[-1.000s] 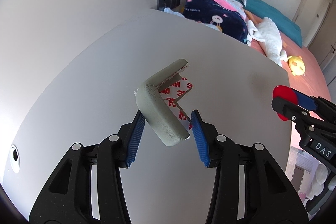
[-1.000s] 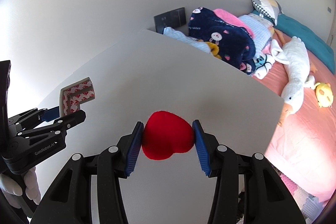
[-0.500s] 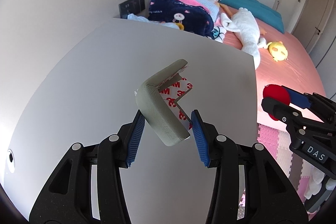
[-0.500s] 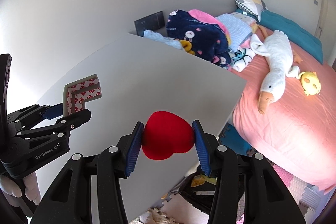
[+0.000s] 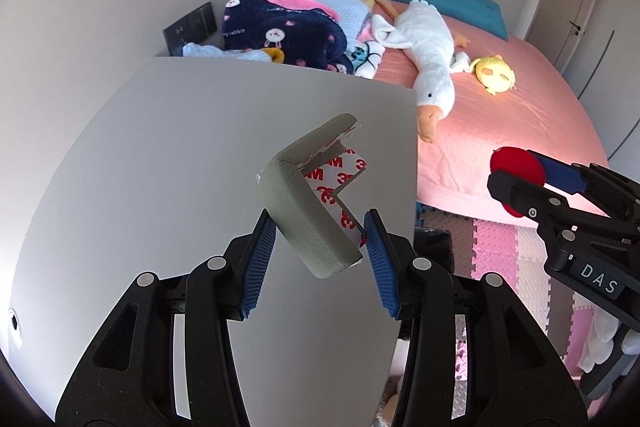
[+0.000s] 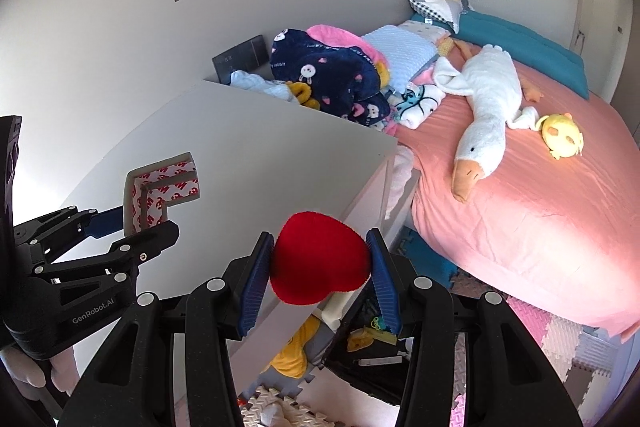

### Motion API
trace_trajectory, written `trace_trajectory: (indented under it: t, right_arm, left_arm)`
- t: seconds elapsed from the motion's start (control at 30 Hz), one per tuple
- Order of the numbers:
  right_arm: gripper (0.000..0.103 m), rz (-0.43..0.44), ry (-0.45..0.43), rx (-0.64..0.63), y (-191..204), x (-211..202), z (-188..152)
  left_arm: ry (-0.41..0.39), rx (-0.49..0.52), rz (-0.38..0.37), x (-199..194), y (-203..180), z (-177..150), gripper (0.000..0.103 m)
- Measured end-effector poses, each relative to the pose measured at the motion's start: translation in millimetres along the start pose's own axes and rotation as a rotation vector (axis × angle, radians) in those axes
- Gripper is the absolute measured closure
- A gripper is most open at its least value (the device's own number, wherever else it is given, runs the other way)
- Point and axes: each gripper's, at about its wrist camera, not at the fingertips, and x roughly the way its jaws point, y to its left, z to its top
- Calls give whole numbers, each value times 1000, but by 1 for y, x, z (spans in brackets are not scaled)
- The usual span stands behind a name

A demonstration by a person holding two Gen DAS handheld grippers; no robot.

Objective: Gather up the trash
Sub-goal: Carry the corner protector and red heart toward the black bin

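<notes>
Two grippers are in your hands, and each one is holding a thing up in the air. Your left gripper point(image 5: 320, 251) is squeezing its blue fingers point(image 5: 256, 267) on a grey foam corner guard point(image 5: 308, 211). That L-shaped piece is showing white and red sticky tape point(image 5: 340, 183) on its inside, and it is hanging over the white table top point(image 5: 160, 167), close to the table's right edge. Your right gripper point(image 6: 320, 267) is pinching a soft red heart point(image 6: 316, 263) between its two blue fingers point(image 6: 380, 275). The heart is floating just past the near right corner of the white table top, above a dark open bag point(image 6: 360, 359) on the floor. A pink bed point(image 6: 520, 219) is sitting to the right of the table. A white goose toy point(image 6: 484, 107) and a small yellow chick toy point(image 6: 560, 135) are lying on the bed. A dark blue blanket point(image 6: 332, 75) with bunnies is piling up behind the table's far edge, and foam puzzle mats point(image 5: 500, 251) are covering the floor.
</notes>
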Motion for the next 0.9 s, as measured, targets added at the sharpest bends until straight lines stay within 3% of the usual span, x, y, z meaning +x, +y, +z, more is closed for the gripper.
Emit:
trace_trajectory:
  t: [0.9]
  right_arm:
    - [54,-108,-32,132,-96,-35,-20]
  left_arm:
    - [6,146,-101,12,-102,17,57]
